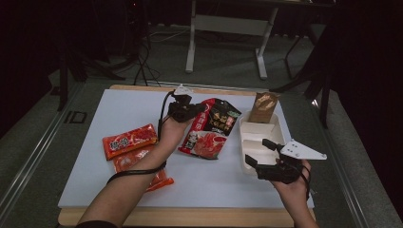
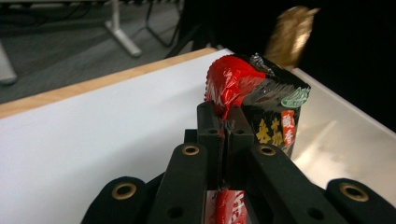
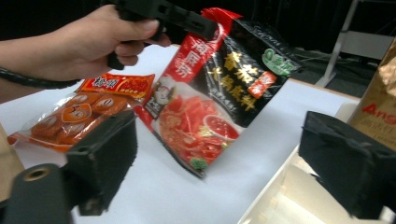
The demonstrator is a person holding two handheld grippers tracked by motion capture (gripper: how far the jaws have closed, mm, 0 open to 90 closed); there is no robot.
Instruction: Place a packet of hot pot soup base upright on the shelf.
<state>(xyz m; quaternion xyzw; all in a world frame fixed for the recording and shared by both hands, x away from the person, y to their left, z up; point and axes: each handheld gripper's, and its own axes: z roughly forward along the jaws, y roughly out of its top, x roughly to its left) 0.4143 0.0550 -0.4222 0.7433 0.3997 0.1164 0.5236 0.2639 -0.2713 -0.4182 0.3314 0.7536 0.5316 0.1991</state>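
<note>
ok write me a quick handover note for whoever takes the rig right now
Left gripper: shut on the top edge of the red-and-black sauce pouch, which hangs tilted with its lower end near the white table.
Right gripper: open, holding nothing, over the near part of the white divided tray.
A gold-brown bag stands at the tray's far end. Two orange packets lie on the table to the left.
Done: pouch gripped. Left, likely: put the pouch in the tray, then the orange packets.
</note>
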